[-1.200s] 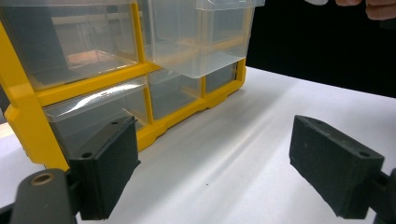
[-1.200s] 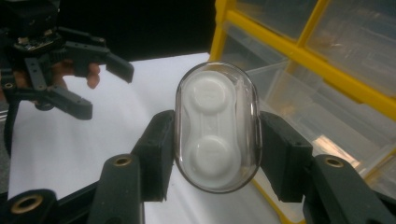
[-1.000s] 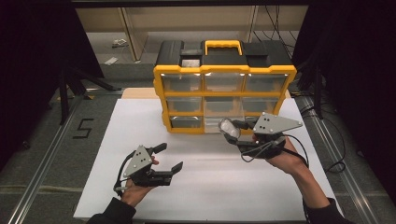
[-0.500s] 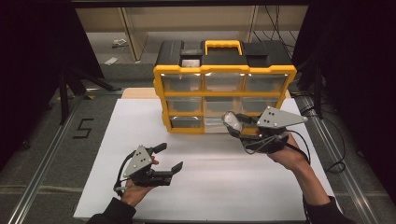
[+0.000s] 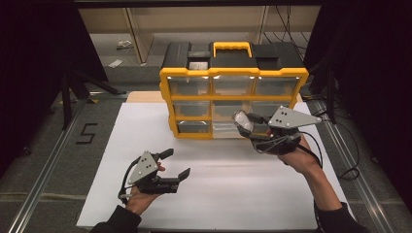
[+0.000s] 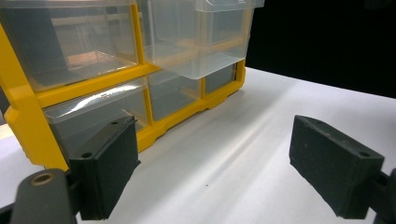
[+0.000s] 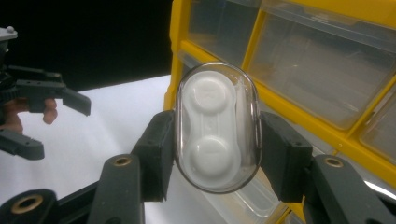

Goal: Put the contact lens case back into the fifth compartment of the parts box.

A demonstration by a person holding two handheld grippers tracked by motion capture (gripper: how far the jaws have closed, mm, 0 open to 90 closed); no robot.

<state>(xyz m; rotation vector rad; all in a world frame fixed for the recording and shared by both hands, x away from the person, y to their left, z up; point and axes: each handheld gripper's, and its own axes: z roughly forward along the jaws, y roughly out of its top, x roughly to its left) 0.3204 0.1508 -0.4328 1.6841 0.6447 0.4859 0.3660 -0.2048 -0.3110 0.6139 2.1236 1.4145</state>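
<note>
Sitting upright between the 2 black pads at the centre of the right gripper view: a clear oval case point(image 7: 217, 127) with a white 2-well insert inside, rounded ends pointing up and down. Being pinched at its 2 long sides by the right hand-held gripper point(image 7: 217, 156), pads pressing against the clear shell. Showing in the high view as a pale oval point(image 5: 242, 122) at centre right of the frame, held above the table just in front of the lower right drawers.

Standing right behind the case: a yellow organizer point(image 5: 233, 104) with clear drawers in 3 rows of 3, black top and yellow handle, occupying the upper centre of the high view. Filling the right side of the right gripper view with its yellow frame point(image 7: 299, 105). Jutting out of the frame in the upper centre of the left gripper view: 1 clear drawer point(image 6: 205, 44), pulled forward beyond its neighbours.

Resting low at the lower left of the high view: the left hand-held gripper point(image 5: 176, 165), jaws spread wide with nothing between them, pointing toward the organizer. Appearing also at the far left edge of the right gripper view point(image 7: 46, 123), well apart from the case.

Lying under everything: a white sheet covering the table point(image 5: 228, 194).
</note>
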